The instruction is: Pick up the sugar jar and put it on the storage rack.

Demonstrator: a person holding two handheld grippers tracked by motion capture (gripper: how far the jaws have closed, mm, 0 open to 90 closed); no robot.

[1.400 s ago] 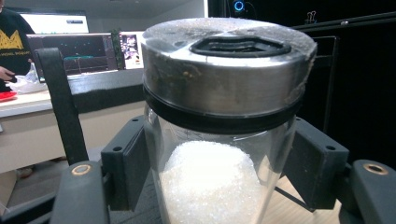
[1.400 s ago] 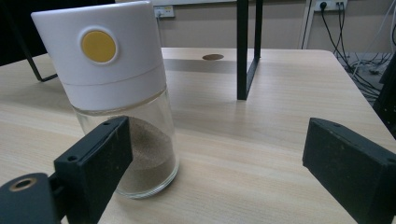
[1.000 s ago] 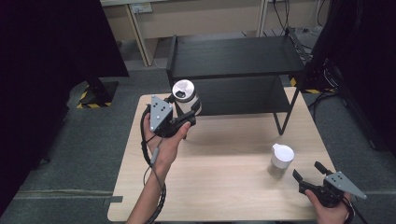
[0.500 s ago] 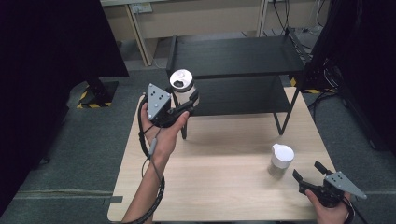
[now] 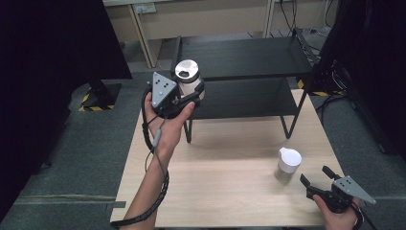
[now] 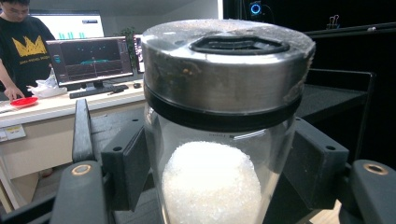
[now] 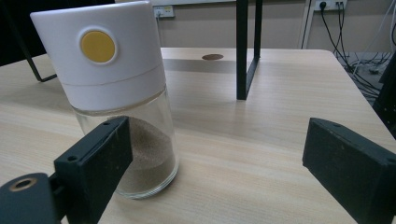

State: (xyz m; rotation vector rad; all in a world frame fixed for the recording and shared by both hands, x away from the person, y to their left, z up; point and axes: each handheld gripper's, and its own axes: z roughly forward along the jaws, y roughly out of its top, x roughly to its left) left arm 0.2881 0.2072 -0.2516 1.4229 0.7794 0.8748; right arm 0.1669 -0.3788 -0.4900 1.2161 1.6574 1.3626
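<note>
A glass jar with a metal lid (image 5: pixel 187 79) (image 6: pixel 219 116), holding white grains, is raised in the air at the left end of the black two-level shelf (image 5: pixel 249 60). My left gripper (image 5: pixel 191 96) is shut on its body, the jaws pressing both sides. A glass shaker with a white cap (image 5: pixel 288 164) (image 7: pixel 121 93), part full of brown powder, stands on the wooden table (image 5: pixel 225 182) at the right. My right gripper (image 5: pixel 317 181) (image 7: pixel 219 172) rests open just right of the shaker, its left jaw close beside the glass.
The shelf stands on black legs (image 7: pixel 246 46) at the table's back half. Dark curtains hang at both sides. In the left gripper view a desk with a monitor (image 6: pixel 88 58) and a person (image 6: pixel 21 42) lies beyond.
My left gripper has lifted the jar higher and carried it slightly back, level with the shelf's upper board. The right gripper and the shaker have stayed put.
</note>
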